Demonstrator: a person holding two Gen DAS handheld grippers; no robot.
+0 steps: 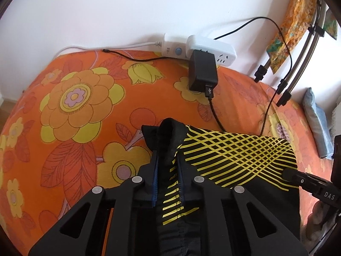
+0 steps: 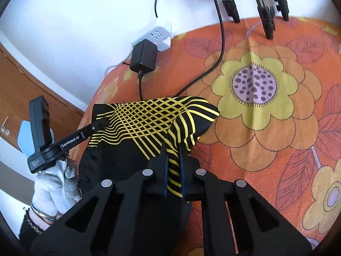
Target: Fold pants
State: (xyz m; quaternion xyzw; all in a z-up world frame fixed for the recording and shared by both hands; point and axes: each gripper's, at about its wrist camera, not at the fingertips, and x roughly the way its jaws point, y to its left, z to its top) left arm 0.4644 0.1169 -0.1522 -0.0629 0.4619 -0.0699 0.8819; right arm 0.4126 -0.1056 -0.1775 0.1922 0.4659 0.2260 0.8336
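Note:
The pants point(image 1: 234, 151) are black with a yellow criss-cross line print. They hang stretched between my two grippers above the orange flowered bedcover point(image 1: 85, 98). My left gripper point(image 1: 168, 155) is shut on one bunched black edge of the pants. My right gripper point(image 2: 173, 153) is shut on the other printed edge point(image 2: 153, 117). The right gripper's finger also shows at the right of the left wrist view point(image 1: 298, 178). The left gripper and its gloved hand show at the left of the right wrist view point(image 2: 100, 124).
A white power strip point(image 1: 204, 51) with a black adapter point(image 1: 202, 72) and cables lies at the far edge against the wall. Black-tipped tripod legs point(image 2: 266, 15) stand on the bedcover at the far right. A blue pillow point(image 1: 317, 119) lies at the right edge.

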